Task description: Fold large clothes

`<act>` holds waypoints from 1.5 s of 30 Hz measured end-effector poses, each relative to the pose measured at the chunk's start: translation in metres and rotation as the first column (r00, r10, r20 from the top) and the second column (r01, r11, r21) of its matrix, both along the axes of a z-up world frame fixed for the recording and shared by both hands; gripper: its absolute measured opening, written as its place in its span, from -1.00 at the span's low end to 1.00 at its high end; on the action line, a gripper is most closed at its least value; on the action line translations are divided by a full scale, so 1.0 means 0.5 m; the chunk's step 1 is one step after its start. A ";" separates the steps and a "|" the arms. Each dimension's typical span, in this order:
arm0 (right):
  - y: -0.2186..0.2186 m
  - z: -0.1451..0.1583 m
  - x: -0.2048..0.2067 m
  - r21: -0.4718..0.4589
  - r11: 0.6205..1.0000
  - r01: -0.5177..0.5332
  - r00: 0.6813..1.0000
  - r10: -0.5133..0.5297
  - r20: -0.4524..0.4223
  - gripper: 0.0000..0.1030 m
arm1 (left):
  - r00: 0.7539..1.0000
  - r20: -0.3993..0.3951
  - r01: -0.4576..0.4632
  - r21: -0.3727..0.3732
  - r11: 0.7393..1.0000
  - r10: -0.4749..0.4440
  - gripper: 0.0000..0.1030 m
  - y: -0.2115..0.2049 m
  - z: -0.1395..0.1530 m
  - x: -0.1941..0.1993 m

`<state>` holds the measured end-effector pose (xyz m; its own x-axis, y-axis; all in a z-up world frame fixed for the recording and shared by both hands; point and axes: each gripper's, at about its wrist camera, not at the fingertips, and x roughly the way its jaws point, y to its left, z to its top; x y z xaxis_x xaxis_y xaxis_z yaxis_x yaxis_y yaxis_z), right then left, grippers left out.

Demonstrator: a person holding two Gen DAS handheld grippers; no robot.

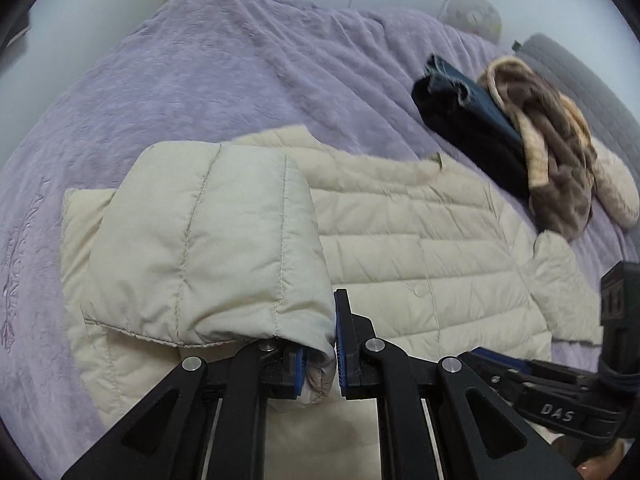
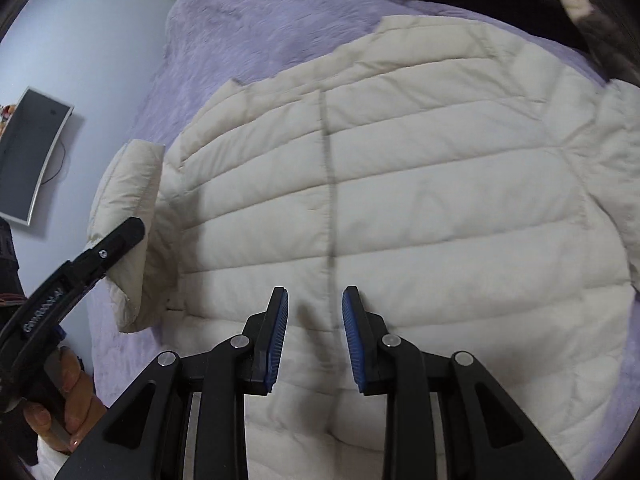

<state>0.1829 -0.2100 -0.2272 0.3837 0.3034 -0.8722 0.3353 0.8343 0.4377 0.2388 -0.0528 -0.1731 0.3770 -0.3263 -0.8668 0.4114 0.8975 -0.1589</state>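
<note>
A cream quilted puffer jacket [image 1: 420, 232] lies spread front-up on a lilac bedspread [image 1: 200, 80]. My left gripper [image 1: 320, 356] is shut on the cuff of the jacket's left sleeve [image 1: 200, 240], which is lifted and hangs over the jacket's body. In the right wrist view the jacket [image 2: 400, 200] fills the frame, and my right gripper [image 2: 314, 320] is open and empty just above its lower front, astride the centre placket. The left gripper [image 2: 116, 240] shows there at the left, holding the sleeve [image 2: 128, 200].
A folded dark garment [image 1: 468, 120] and a brown furry garment [image 1: 552, 152] lie at the bed's far right, close to the jacket's right shoulder. A grey pillow [image 1: 580, 76] sits behind them. A monitor [image 2: 32, 156] stands left of the bed.
</note>
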 end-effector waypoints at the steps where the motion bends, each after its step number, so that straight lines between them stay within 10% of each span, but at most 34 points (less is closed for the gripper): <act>1: -0.018 -0.003 -0.012 0.003 1.000 0.019 1.000 -0.019 -0.006 -0.39 | 1.000 -0.007 0.028 0.030 0.999 -0.027 -0.74 -0.026 -0.017 -0.008; 7: -0.114 -0.017 -0.061 0.025 0.996 0.090 0.996 -0.090 -0.012 -0.39 | 0.988 0.021 0.142 0.231 0.962 -0.151 -0.74 -0.125 -0.087 -0.057; 13: -0.146 -0.028 -0.065 0.052 0.992 0.116 0.993 -0.116 0.001 -0.30 | 0.980 0.038 0.180 0.254 0.950 -0.196 -0.73 -0.125 -0.072 -0.090; 14: -0.149 -0.026 -0.070 0.052 0.992 0.114 0.993 -0.114 0.004 -0.23 | 0.980 0.039 0.180 0.251 0.951 -0.196 -0.66 -0.120 -0.068 -0.094; 17: -0.155 -0.020 -0.078 0.037 0.995 0.094 0.995 -0.095 0.014 -0.02 | 0.981 0.080 0.152 0.235 0.960 -0.175 0.92 -0.098 -0.047 -0.104; 24: -0.132 0.016 -0.079 -0.060 0.998 0.029 0.999 -0.028 0.019 0.13 | 0.982 0.145 0.095 0.196 0.976 -0.125 1.00 -0.020 0.005 -0.132; 28: -0.066 0.084 -0.062 -0.184 0.980 -0.078 0.992 0.095 0.088 0.60 | 0.979 0.199 -0.069 0.153 0.986 0.038 1.00 0.091 0.035 -0.114; 34: 0.131 0.122 0.026 -0.434 0.845 -0.313 0.920 0.383 0.082 0.60 | 0.957 0.190 -0.259 0.220 0.941 0.219 1.00 0.241 -0.004 -0.079; 38: 0.242 0.086 0.067 -0.615 0.672 -0.412 0.853 0.522 -0.001 0.60 | 0.956 0.147 -0.287 0.304 0.908 0.253 1.00 0.273 -0.073 -0.075; 43: 0.283 0.047 0.098 -0.759 0.535 -0.371 0.853 0.520 -0.051 0.57 | 0.940 0.143 -0.340 0.298 0.892 0.310 1.00 0.282 -0.108 -0.054; 45: 0.267 0.049 0.104 -0.763 0.564 -0.315 0.879 0.476 -0.011 -0.29 | 0.926 0.136 -0.378 0.294 0.878 0.353 1.00 0.290 -0.116 -0.043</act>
